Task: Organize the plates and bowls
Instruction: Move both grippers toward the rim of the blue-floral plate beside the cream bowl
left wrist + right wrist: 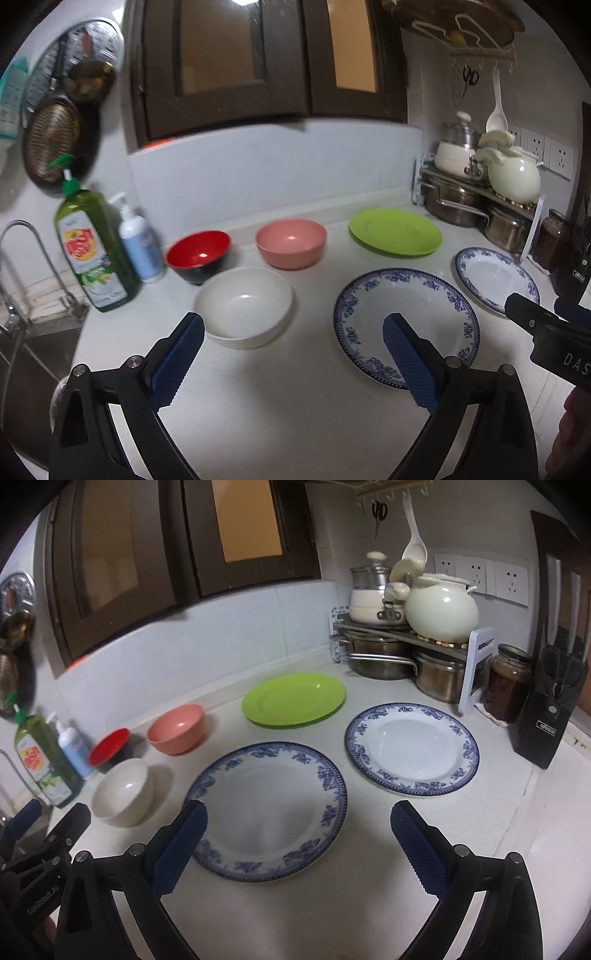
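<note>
Left gripper point(293, 354) and right gripper point(297, 840) held spread wide, nothing grasped, above countertop point(332, 886); white bowl point(243, 306) beside near blue-rimmed plate point(269, 808).

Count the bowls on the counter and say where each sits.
3, none stacked or hidden. The white bowl is nearest the left gripper; the red bowl is behind it beside the bottles; the pink bowl is beside the green plate.

Glossy glazed plates point(269, 805); matt speckled counter point(369, 867).
</note>
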`<control>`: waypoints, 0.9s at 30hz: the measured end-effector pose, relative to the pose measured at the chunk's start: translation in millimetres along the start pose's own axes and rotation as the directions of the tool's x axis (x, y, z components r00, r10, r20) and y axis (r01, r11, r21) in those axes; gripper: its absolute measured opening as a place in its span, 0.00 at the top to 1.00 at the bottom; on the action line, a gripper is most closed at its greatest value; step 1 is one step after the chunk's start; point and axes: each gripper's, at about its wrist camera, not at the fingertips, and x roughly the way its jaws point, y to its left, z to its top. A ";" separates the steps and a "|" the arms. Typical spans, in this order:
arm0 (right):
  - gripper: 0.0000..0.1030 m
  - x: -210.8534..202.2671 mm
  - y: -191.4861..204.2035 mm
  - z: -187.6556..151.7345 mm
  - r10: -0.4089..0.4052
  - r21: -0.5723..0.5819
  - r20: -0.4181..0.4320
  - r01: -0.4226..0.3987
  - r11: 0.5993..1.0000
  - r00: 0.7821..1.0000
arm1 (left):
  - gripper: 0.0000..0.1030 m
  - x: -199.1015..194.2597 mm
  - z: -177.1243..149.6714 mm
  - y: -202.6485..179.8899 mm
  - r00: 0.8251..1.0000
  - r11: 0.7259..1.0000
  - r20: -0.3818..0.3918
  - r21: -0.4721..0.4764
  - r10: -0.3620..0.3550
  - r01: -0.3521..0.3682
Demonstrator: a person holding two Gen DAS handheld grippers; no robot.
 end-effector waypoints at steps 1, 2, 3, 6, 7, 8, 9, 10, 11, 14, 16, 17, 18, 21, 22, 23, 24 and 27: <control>0.04 5.6 -1.8 1.5 -0.001 -0.005 -0.005 0.001 1.000 1.000 | 0.04 7.0 -0.2 -4.0 1.000 1.000 -0.009 0.003 0.001 -0.001; 0.04 13.7 -4.5 3.5 0.000 -0.011 -0.010 0.000 1.000 1.000 | 0.05 13.1 -0.1 -7.6 1.000 1.000 -0.015 0.007 0.006 -0.006; 0.05 20.4 -6.8 5.2 0.001 -0.016 -0.017 -0.001 1.000 1.000 | 0.06 19.7 0.5 -11.6 1.000 1.000 -0.023 0.009 0.015 -0.015; 0.08 41.9 -15.9 9.6 0.013 -0.018 -0.047 -0.014 1.000 0.999 | 0.07 37.5 0.8 -21.0 0.999 1.000 -0.041 0.006 0.027 -0.027; 0.09 48.6 -18.0 10.2 0.018 -0.019 -0.057 -0.019 1.000 0.998 | 0.07 42.6 1.1 -23.2 0.998 1.000 -0.046 0.008 0.030 -0.030; 0.11 56.0 -20.4 10.6 0.023 -0.023 -0.070 -0.024 0.999 0.997 | 0.07 50.2 0.8 -27.1 0.998 1.000 -0.056 0.011 0.030 -0.029; 0.11 61.9 -22.1 10.4 0.025 -0.025 -0.081 -0.027 0.999 0.996 | 0.07 54.8 0.6 -28.8 0.997 0.999 -0.064 0.013 0.031 -0.030; 0.12 69.2 -25.0 10.4 0.029 -0.027 -0.093 -0.031 0.999 0.995 | 0.09 61.6 0.0 -32.0 0.997 0.999 -0.074 0.013 0.033 -0.032; 0.13 74.6 -26.6 10.2 0.028 -0.031 -0.100 -0.031 0.999 0.995 | 0.09 66.6 -0.7 -34.4 0.996 0.999 -0.078 0.014 0.034 -0.033; 0.16 91.4 -31.8 9.2 0.028 -0.036 -0.125 -0.033 0.999 0.992 | 0.11 81.4 -2.7 -42.6 0.995 0.998 -0.085 0.038 0.049 -0.046; 0.18 101.2 -34.7 7.8 0.035 -0.037 -0.142 -0.040 0.999 0.989 | 0.13 91.3 -5.1 -47.1 0.994 0.998 -0.097 0.049 0.054 -0.049; 0.19 106.4 -36.4 6.8 0.038 -0.036 -0.151 -0.044 0.998 0.988 | 0.15 96.4 -6.6 -49.3 0.993 0.997 -0.108 0.053 0.053 -0.047; 0.20 111.6 -37.7 6.0 0.040 -0.033 -0.160 -0.046 0.998 0.986 | 0.16 102.6 -8.8 -51.4 0.991 0.997 -0.124 0.056 0.053 -0.046; 0.25 125.1 -40.8 4.0 0.046 -0.029 -0.188 -0.053 0.998 0.981 | 0.19 115.4 -12.6 -54.0 0.986 0.997 -0.158 0.058 0.053 -0.044; 0.25 129.6 -40.7 3.9 0.047 -0.031 -0.197 -0.054 0.998 0.979 | 0.21 119.6 -14.3 -54.8 0.984 0.997 -0.170 0.058 0.056 -0.047; 0.27 133.9 -40.9 3.4 0.047 -0.034 -0.205 -0.055 0.998 0.978 | 0.22 122.8 -15.7 -55.2 0.982 0.997 -0.178 0.057 0.057 -0.047; 0.28 137.4 -41.1 3.3 0.046 -0.035 -0.210 -0.054 0.998 0.977 | 0.22 126.0 -16.6 -55.6 0.981 0.997 -0.187 0.057 0.057 -0.048; 0.33 146.8 -41.1 2.5 0.052 -0.038 -0.230 -0.062 0.997 0.972 | 0.26 135.8 -20.2 -55.6 0.975 0.998 -0.216 0.049 0.057 -0.047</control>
